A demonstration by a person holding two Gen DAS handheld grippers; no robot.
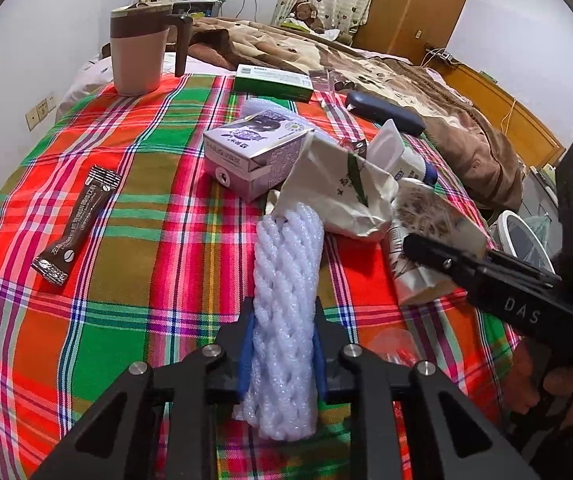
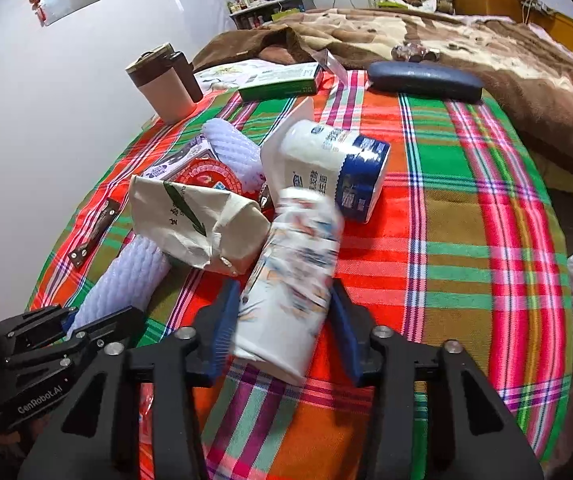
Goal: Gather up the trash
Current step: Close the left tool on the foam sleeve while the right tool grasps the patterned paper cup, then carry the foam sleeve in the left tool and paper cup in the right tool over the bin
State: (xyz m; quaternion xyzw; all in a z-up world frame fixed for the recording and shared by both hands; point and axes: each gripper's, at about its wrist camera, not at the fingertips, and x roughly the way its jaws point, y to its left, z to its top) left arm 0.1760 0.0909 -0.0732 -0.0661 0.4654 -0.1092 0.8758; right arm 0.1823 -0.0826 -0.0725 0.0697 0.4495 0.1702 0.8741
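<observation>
Plaid cloth (image 2: 466,216), brown blanket (image 2: 486,40), wardrobe (image 1: 418,4)

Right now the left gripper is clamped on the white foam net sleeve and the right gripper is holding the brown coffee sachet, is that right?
Not quite. The left gripper does clamp the white foam net sleeve, but the right gripper holds a white printed carton, as the right wrist view shows. The brown coffee sachet lies untouched on the plaid cloth.
</observation>
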